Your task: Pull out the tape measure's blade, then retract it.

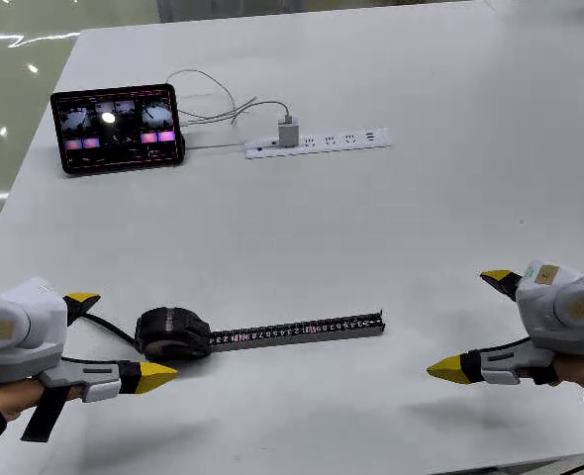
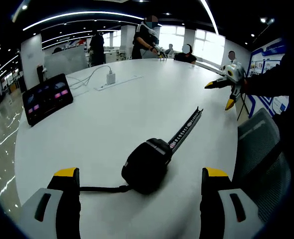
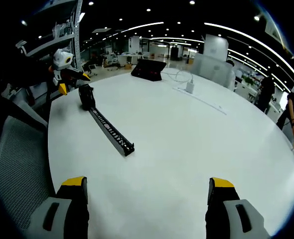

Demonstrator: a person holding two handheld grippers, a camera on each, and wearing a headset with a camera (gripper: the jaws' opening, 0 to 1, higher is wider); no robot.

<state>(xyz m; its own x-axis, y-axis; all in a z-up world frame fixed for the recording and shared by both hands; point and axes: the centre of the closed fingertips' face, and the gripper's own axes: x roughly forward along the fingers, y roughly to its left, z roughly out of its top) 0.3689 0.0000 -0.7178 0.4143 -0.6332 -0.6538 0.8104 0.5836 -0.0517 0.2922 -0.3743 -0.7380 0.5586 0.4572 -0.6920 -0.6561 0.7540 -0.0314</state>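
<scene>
A black tape measure (image 1: 171, 333) lies on the white table (image 1: 371, 228), its dark blade (image 1: 297, 331) drawn out to the right and ending in a hook (image 1: 379, 320). My left gripper (image 1: 124, 336) stands open just left of the case, one yellow tip on each side of the wrist strap; the case (image 2: 147, 165) sits a little ahead of its jaws in the left gripper view. My right gripper (image 1: 475, 322) is open at the right, well clear of the hook. In the right gripper view the blade (image 3: 109, 132) runs away to the case (image 3: 86, 96).
A tablet (image 1: 117, 127) with a lit screen stands at the back left. Beside it lies a white power strip (image 1: 317, 143) with a charger and cables. The table's near edge runs just below both grippers. People stand far off in the room.
</scene>
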